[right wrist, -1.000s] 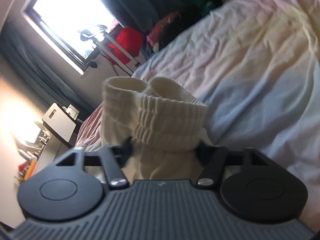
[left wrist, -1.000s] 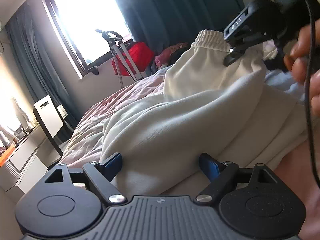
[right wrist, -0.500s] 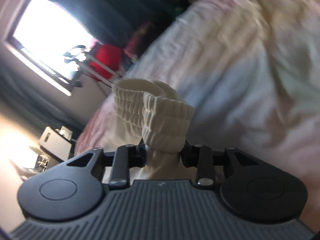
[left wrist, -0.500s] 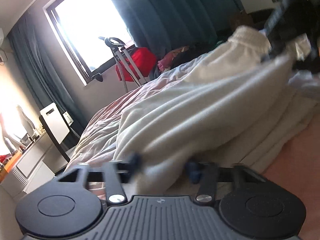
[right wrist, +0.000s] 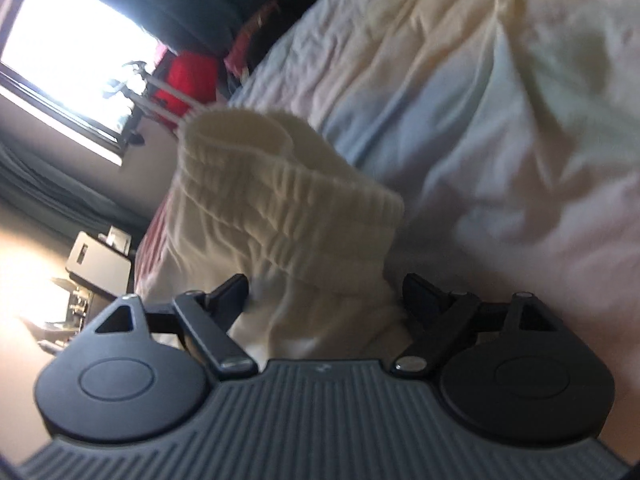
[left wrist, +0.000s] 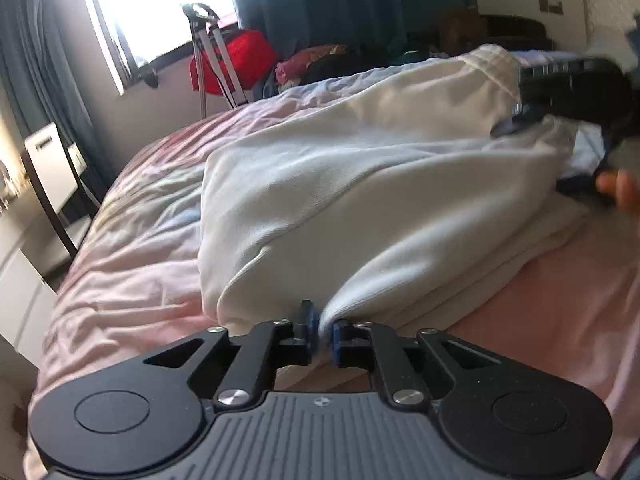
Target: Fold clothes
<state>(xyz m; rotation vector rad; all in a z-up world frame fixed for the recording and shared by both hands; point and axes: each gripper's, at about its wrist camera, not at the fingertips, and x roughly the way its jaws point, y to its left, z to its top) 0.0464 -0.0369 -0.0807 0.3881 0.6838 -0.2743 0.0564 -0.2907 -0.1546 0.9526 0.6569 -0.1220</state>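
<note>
A cream pair of trousers (left wrist: 360, 184) lies bunched on the bed's pink sheet (left wrist: 132, 280). My left gripper (left wrist: 322, 328) is shut on a fold of its near edge, and the cloth rises away from the blue pads. In the right wrist view the ribbed elastic waistband (right wrist: 288, 200) stands up between the spread fingers of my right gripper (right wrist: 326, 292), which is open around it. The fingers do not press the cloth. The right gripper's black housing (left wrist: 572, 84) shows blurred at the far end of the garment.
A person's fingers (left wrist: 620, 196) hold the right tool. Beyond the bed are a bright window, dark curtains, a red bag (left wrist: 248, 56), a metal stand (left wrist: 208, 40) and piled clothes (left wrist: 312, 60). A chair (left wrist: 52, 168) stands at the left of the bed.
My left gripper went from open to shut on the trousers' near fold. My right gripper, shut on the waistband half a second ago, has opened, and the garment now lies lower on the bed.
</note>
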